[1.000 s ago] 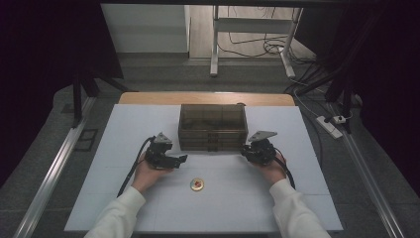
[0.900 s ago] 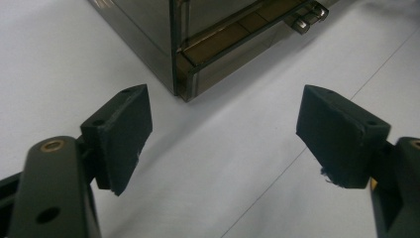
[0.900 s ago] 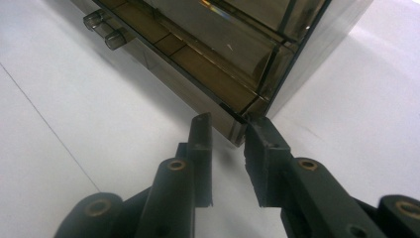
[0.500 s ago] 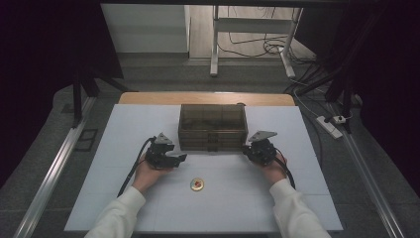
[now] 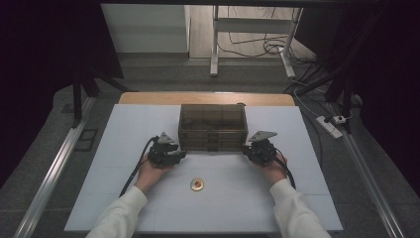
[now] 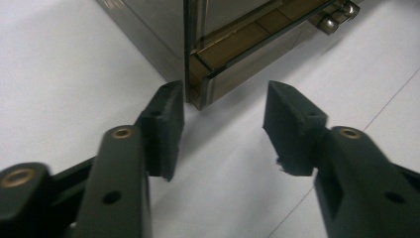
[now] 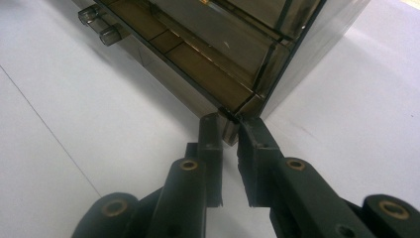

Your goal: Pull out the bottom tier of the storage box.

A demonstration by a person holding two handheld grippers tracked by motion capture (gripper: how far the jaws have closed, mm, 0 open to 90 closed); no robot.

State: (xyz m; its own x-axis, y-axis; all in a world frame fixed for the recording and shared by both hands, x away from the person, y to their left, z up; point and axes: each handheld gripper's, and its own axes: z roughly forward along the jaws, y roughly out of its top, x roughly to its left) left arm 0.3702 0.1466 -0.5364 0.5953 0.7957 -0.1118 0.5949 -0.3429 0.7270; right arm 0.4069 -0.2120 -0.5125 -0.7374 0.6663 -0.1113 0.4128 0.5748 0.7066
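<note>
Smoky transparent plastic drawer box (image 5: 213,126): our left gripper (image 6: 223,116) has just been closing, jaws apart around its corner; our right gripper (image 7: 229,136) pinches the opposite corner.

Both forearms reach forward. The left gripper (image 6: 223,106) has just been closing its jaws, a gap remaining; the right gripper (image 7: 229,130) has its jaws nearly together.

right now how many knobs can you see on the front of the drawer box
2. Both knobs sit side by side at the middle of the drawer box front, one per drawer level by the look of it. Any others could be hidden in the dim high view.
</note>
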